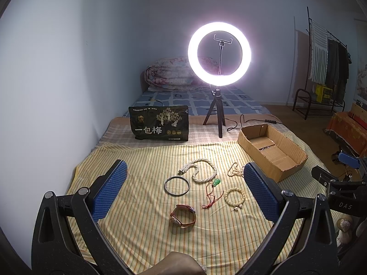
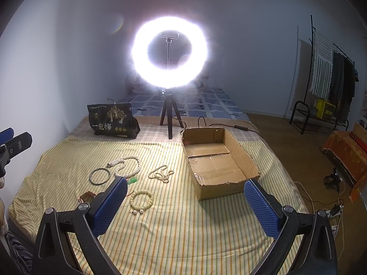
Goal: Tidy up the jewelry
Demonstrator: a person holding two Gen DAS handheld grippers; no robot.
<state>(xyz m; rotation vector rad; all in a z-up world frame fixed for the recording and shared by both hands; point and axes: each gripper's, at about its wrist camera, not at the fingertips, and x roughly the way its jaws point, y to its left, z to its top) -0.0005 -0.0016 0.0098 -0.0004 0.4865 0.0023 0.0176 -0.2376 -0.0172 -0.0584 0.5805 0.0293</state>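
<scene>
Yellow striped bedsheet (image 1: 142, 229) holds scattered jewelry; open brown cardboard box (image 2: 238, 158) at two o'clock; left gripper (image 1: 183, 190) and right gripper (image 2: 185, 202) both spread wide, empty.

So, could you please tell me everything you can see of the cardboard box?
The cardboard box is a shallow, open-topped brown carton with worn, slightly torn edges and shiny tape across its floor. It looks empty. It rests flat on the striped yellow sheet, to the right of the jewelry, touching nothing else visible.
</scene>
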